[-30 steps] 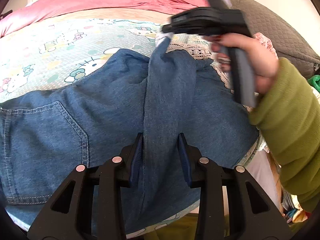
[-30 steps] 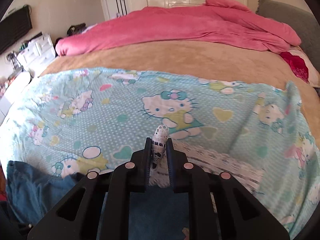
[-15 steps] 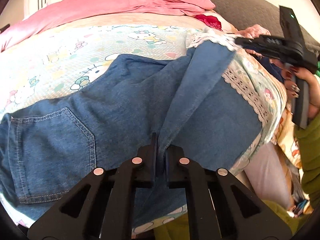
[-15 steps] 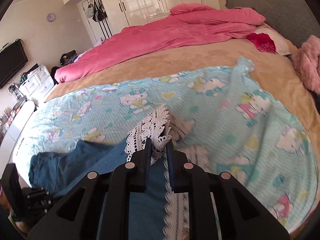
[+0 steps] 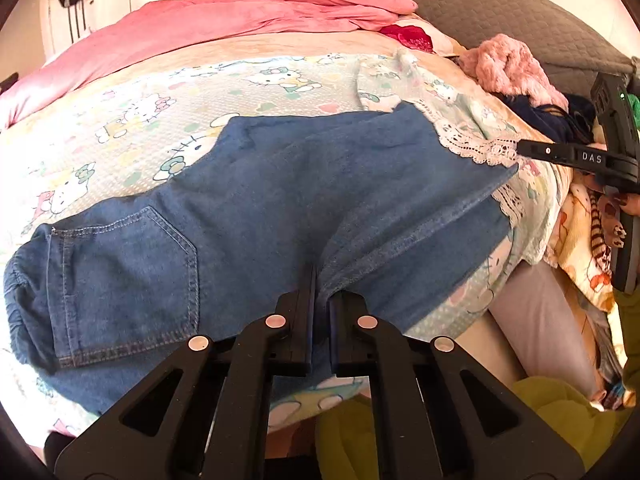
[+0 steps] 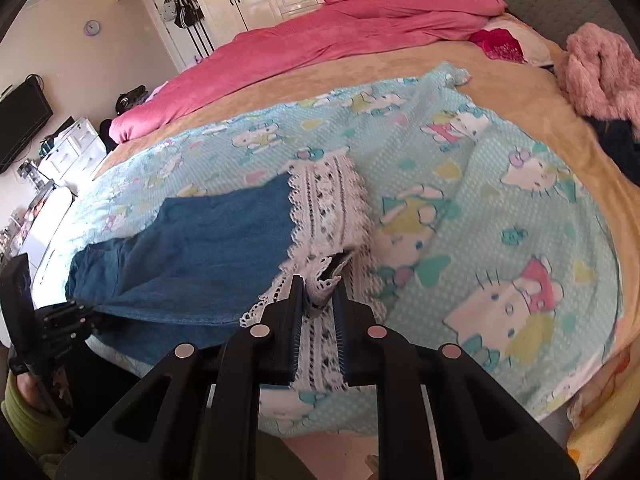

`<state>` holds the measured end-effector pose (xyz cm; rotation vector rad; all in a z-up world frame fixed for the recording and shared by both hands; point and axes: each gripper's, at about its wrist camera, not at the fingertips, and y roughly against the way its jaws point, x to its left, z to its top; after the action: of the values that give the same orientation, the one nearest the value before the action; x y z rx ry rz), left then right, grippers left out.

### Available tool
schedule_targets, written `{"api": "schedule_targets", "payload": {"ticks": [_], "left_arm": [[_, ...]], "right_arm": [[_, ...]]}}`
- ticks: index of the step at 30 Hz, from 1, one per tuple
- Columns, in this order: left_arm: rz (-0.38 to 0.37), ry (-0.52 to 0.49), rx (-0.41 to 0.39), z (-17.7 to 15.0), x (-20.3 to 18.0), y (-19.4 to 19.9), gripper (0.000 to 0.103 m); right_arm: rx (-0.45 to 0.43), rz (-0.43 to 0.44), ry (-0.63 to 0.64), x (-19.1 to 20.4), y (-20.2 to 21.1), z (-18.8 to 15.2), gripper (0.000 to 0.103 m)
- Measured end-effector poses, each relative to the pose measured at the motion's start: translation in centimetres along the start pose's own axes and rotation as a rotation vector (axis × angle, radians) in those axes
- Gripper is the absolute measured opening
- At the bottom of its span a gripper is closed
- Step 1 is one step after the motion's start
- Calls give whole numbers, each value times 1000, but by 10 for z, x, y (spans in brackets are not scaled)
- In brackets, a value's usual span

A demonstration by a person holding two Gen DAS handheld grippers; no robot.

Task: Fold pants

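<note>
Left gripper (image 5: 320, 280) is pressed together on a fold of denim at the crotch seam of the pants (image 5: 280, 200), near edge of the bed, and I read that as my anchor: it pins the middle so the fabric can't slide while the other end gets pulled. Right gripper (image 6: 318, 294) pinches the white lace hem (image 6: 324, 216) of one leg, w/ the lace bunched between its pads; in the left wrist view it sits far right at the bed's edge, leg drawn out flat toward it. My guess is I'm stretching the leg straight before doubling it over. Pants lie back side up on the cartoon-cat sheet (image 6: 500, 208), back pocket (image 5: 128, 276) to the left, waist end at far left, lace hems to the right. Pink duvet (image 6: 340, 24) is heaped at the far side, well apart, and a fluffy pink garment (image 6: 600, 68) sits far right, so the work area stays free. Readable writing: only "DAS" in white on the right gripper's black body (image 5: 592, 157); nothing legible on the pants or sheet.
</note>
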<state>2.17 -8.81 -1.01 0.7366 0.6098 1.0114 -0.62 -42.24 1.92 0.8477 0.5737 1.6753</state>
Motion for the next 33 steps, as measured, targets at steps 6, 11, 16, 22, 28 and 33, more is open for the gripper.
{"api": "schedule_targets", "payload": {"ticks": [6, 11, 16, 22, 28, 33], "left_arm": [[8, -24, 27, -8, -11, -4, 1], [14, -34, 58, -14, -15, -12, 1], [22, -41, 70, -19, -18, -16, 2], [22, -41, 79, -21, -17, -17, 3], [21, -33, 79, -23, -17, -17, 3], [26, -37, 79, -23, -19, -17, 3]], "right_arm": [[36, -5, -19, -10, -2, -19, 14], [56, -24, -14, -14, -6, -32, 14], [67, -31, -14, -18, -10, -40, 14], [77, -33, -15, -21, -16, -45, 15], [-13, -50, 37, -11, 11, -36, 30], [11, 100, 203, 43, -3, -35, 31]]}}
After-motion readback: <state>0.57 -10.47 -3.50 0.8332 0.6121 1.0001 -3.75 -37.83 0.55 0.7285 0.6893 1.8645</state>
